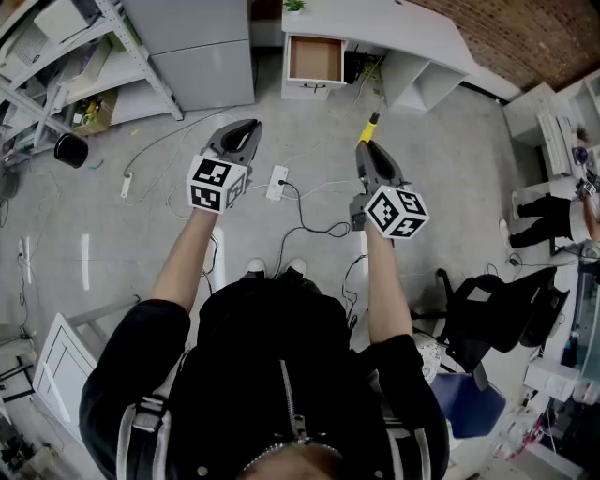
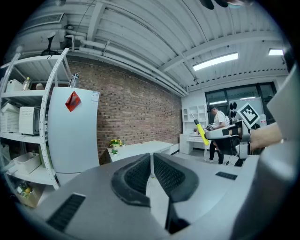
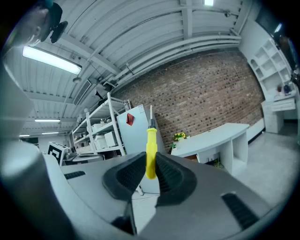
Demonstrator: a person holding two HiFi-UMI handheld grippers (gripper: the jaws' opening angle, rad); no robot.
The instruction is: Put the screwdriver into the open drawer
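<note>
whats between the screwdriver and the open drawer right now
Only bare floor, seen in the head view. The screwdriver, clamped in the right gripper, is short of the drawer with nothing in the way.

The drawer is sitting far off under the table's left end, with the fridge standing left of it. Nearer, the screwdriver is sticking forward out of the right hand-held gripper, with the left hand-held gripper hovering to its left.

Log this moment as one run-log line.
right gripper: shut on screwdriver, shaft pointing forward | left gripper: shut, empty | drawer: open, ahead, not yet reached
</note>
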